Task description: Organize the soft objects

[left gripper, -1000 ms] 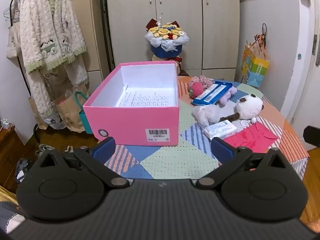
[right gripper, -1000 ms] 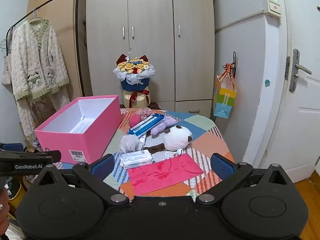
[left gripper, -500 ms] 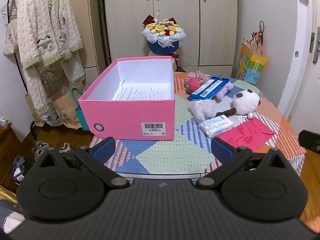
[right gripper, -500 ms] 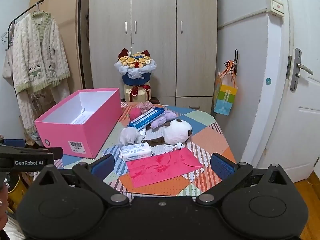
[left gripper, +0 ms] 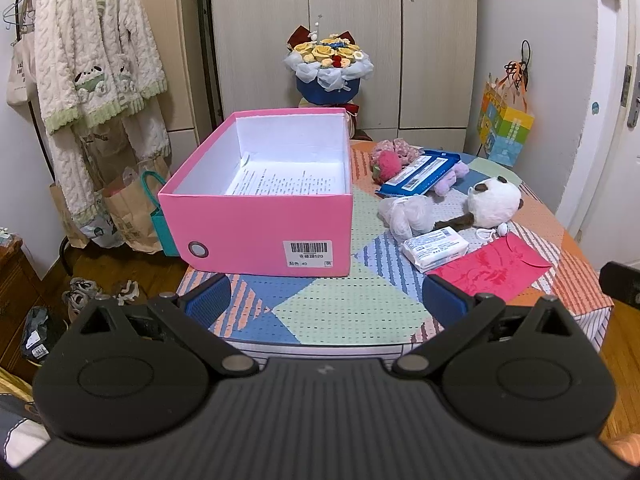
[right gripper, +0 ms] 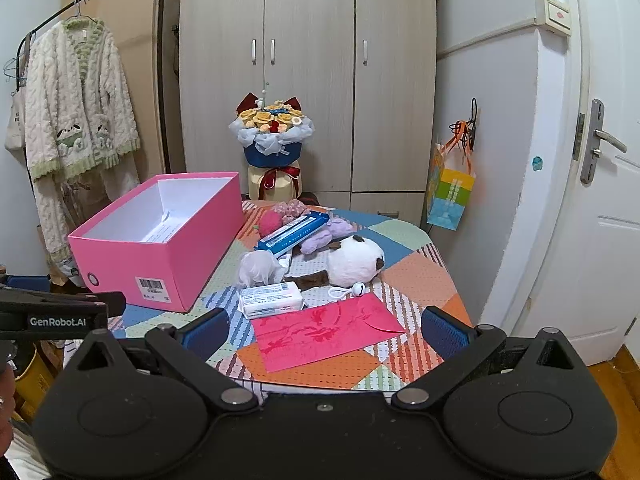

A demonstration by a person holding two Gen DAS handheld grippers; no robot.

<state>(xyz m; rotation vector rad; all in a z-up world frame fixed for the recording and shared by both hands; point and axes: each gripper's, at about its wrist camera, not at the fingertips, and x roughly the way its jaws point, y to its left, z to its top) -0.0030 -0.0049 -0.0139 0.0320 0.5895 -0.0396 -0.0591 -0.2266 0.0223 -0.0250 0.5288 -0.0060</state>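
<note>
An open pink box (left gripper: 256, 236) (right gripper: 160, 256) with a printed sheet inside stands on the left of the patchwork table (left gripper: 348, 312) (right gripper: 416, 276). To its right lie a white-and-brown plush (left gripper: 494, 202) (right gripper: 354, 260), a white puff (left gripper: 408, 212) (right gripper: 258, 268), a red plush (left gripper: 388, 162) (right gripper: 270, 222) and a purple plush (left gripper: 450, 180) (right gripper: 324, 236). My left gripper (left gripper: 326, 304) stands open at the table's near edge with nothing between its fingers. My right gripper (right gripper: 324, 326) is open too, hovering over the red envelope (right gripper: 320, 334) (left gripper: 490, 272).
A blue wipes pack (left gripper: 420, 172) (right gripper: 292, 232) lies over the plushes, with a white tissue pack (left gripper: 434, 248) (right gripper: 270, 300) nearer me. A flower bouquet (left gripper: 328, 66) stands behind the table. Clothes hang on a rack (left gripper: 92, 60) at left; a door (right gripper: 600, 200) is at right.
Both grippers have drawn back from the table, so the box and plushes look smaller and farther off. Both stay open. Nothing on the table has moved.
</note>
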